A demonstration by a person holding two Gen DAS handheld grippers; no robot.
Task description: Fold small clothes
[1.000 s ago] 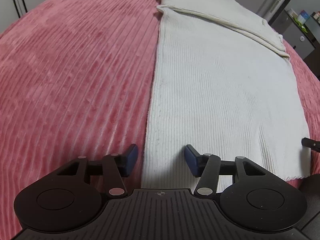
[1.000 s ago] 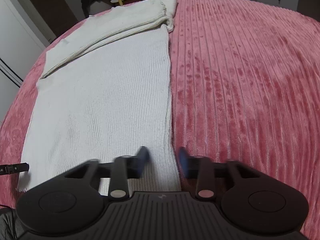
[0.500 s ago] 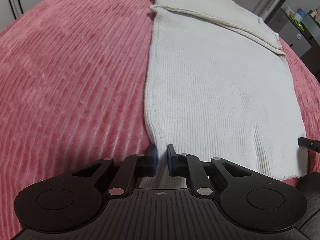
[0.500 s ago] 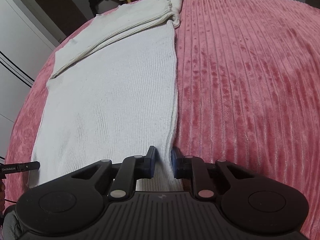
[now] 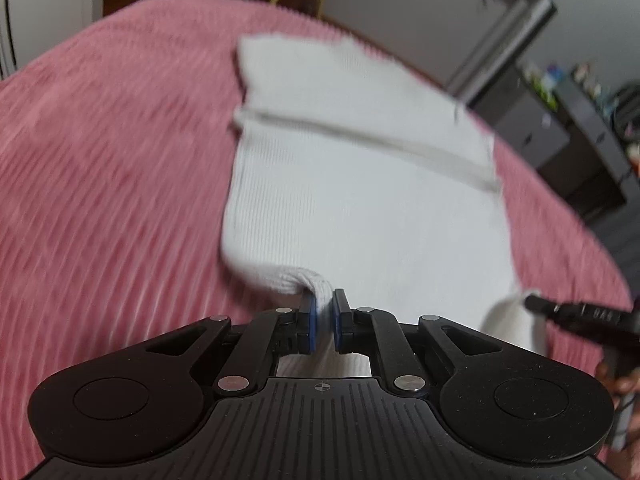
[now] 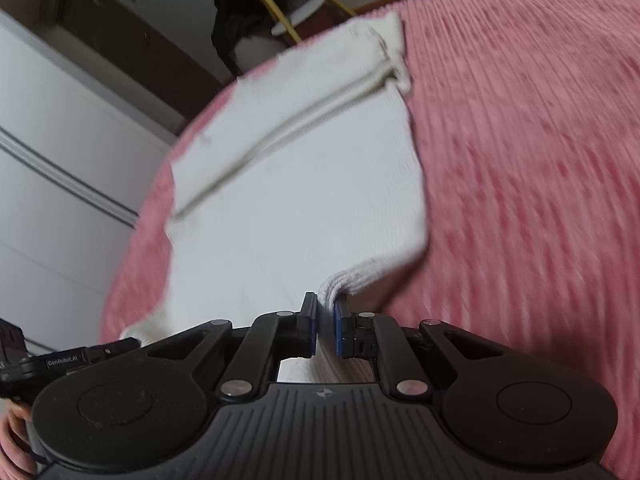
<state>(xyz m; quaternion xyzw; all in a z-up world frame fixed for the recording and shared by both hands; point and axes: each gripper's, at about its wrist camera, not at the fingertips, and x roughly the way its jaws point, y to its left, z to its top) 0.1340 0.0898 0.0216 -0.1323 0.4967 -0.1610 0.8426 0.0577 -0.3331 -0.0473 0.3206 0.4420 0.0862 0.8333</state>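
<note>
A: How does the left tool [image 5: 324, 318] stand?

B: Its blue pads are pinched onto the near left corner of the white knit garment [image 5: 360, 200], with a bunched fold of cloth squeezed between them. That corner is raised off the bed [image 5: 100, 200].

A: And the right tool [image 6: 325, 322]?

B: Its jaws have just been closing, and cloth sits between the pads: it grips the garment's near right corner, which is gathered into a ridge and lifted clear of the pink cover.

A: Can each tool be seen from the other side?

B: Yes. In the left wrist view the black tip of the right one pokes in at the right edge against the white hem. In the right wrist view the left one shows at the lower left edge, with a bit of the person's hand [image 6: 14, 436] below it.

A: Where does the garment lie?

B: Lengthwise along the bed, from the tools toward the far edge. Its near end hangs between the two grips; its far part rests flat on the ribbed cover, with a folded layer lying slantwise across it. Both views are blurred.
</note>
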